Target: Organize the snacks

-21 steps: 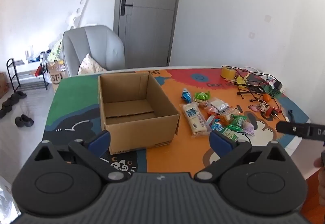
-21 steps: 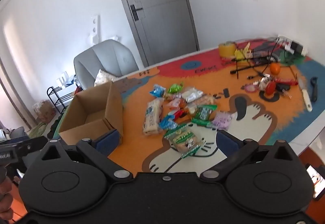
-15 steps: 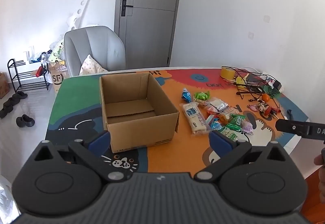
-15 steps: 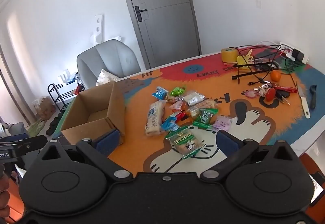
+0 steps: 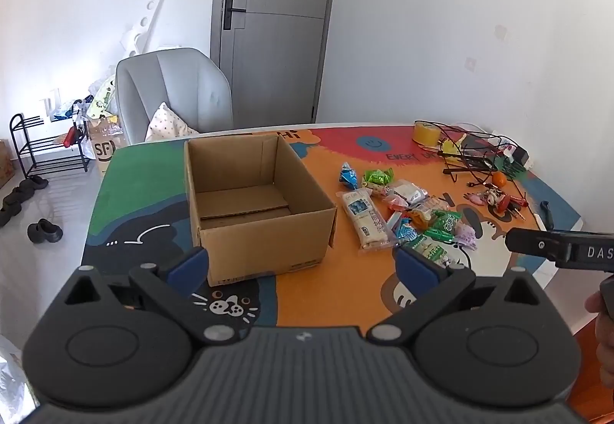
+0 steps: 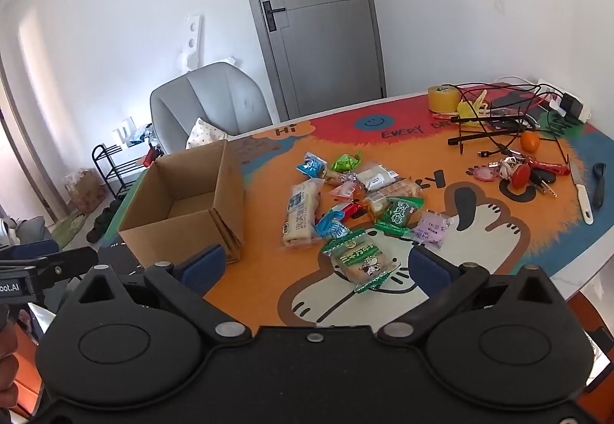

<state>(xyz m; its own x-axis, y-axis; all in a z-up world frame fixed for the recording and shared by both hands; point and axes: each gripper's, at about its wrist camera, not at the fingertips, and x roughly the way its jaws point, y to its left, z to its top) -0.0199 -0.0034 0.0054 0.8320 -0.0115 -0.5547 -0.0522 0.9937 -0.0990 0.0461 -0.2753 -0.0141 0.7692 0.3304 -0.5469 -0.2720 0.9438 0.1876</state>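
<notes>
My left gripper (image 5: 302, 264) hangs at the bottom of its frame with jaws spread wide and nothing between them. Just above it, centre-left, sits the open cardboard box (image 5: 253, 205) on the colourful table mat (image 5: 330, 293). The snack packets (image 5: 403, 212) lie scattered right of centre, just beside the box. My right gripper (image 6: 314, 268) is likewise spread wide and empty; in its view the green-edged biscuit pack (image 6: 358, 259) lies between the blue pads, apart from them, with the box at centre-left. Cables and keys clutter the upper right.
</notes>
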